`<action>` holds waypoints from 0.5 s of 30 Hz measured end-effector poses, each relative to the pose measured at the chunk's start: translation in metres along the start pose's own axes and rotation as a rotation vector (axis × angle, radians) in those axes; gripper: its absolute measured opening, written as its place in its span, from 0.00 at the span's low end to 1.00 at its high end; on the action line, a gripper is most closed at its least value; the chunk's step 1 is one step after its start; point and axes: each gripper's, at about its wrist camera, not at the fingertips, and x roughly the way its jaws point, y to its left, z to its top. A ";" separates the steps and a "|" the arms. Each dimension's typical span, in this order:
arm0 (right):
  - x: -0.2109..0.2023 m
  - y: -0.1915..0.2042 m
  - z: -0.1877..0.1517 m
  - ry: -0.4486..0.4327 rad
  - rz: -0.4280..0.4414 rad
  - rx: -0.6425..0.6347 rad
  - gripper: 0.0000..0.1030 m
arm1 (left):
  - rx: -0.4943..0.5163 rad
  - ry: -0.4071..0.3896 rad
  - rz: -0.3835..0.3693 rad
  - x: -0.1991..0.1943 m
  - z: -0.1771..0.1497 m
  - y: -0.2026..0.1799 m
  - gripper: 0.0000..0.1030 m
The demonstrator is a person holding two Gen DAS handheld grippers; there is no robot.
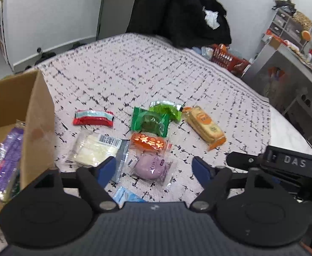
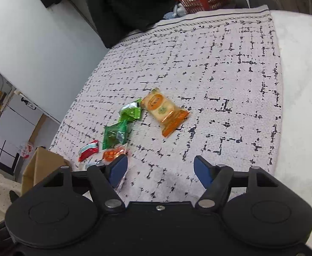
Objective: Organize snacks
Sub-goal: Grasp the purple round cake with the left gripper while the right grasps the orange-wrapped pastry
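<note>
Snacks clustered mid-cloth (image 2: 198, 74); bare cloth right of them. Cardboard box (image 1: 36, 115) walls the left edge. Left gripper (image 1: 153, 168) parted, straddling purple bun packet (image 1: 153, 167), pads clear. Right gripper (image 2: 160, 168) parted, empty; cracker pack (image 2: 164, 111) ahead.

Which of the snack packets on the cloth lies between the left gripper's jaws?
The purple bun packet: a round mauve bun in clear wrap, closest to the camera, just below the orange packet. The other packets lie farther out or off to the side.
</note>
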 end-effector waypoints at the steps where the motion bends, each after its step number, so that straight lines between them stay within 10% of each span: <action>1: 0.002 -0.001 0.001 0.001 -0.002 0.001 0.66 | -0.002 0.008 -0.001 0.005 0.001 0.001 0.71; 15: 0.035 -0.002 0.015 0.025 -0.037 -0.068 0.71 | 0.011 0.073 0.014 0.060 -0.001 0.005 0.71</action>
